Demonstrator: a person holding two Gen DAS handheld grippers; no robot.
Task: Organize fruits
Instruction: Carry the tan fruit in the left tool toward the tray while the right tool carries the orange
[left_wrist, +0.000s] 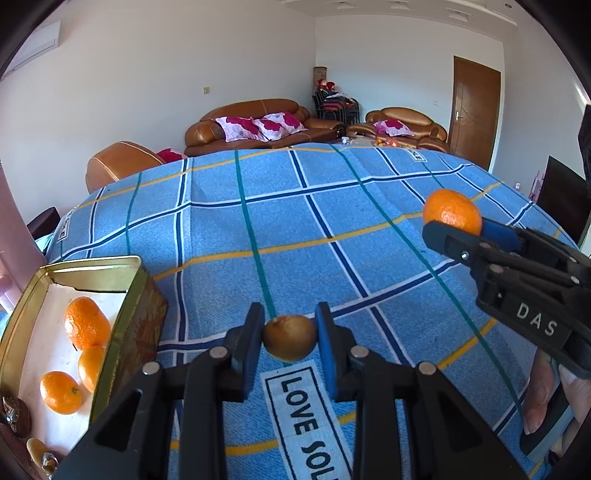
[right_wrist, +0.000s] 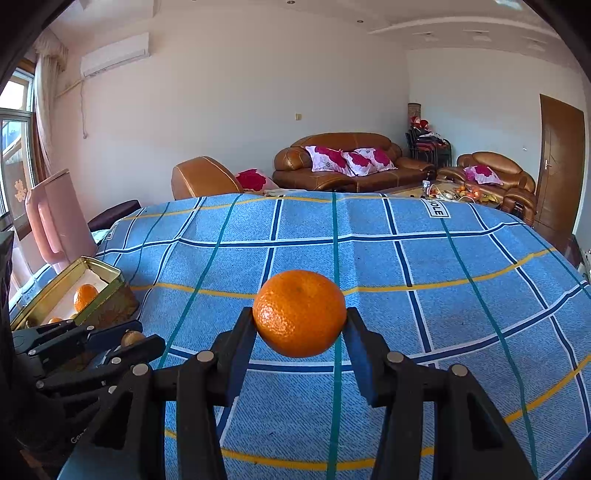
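Note:
My left gripper is shut on a small brown kiwi and holds it above the blue checked tablecloth. It also shows at the lower left of the right wrist view, with the kiwi between its fingers. My right gripper is shut on an orange tangerine, held above the cloth; in the left wrist view it is at the right with the tangerine. A gold tin box at the left holds three tangerines and dark items in its near corner.
The gold tin sits at the table's left edge next to a pink jug. Brown sofas with pink cushions stand behind the table. A brown door is at the far right.

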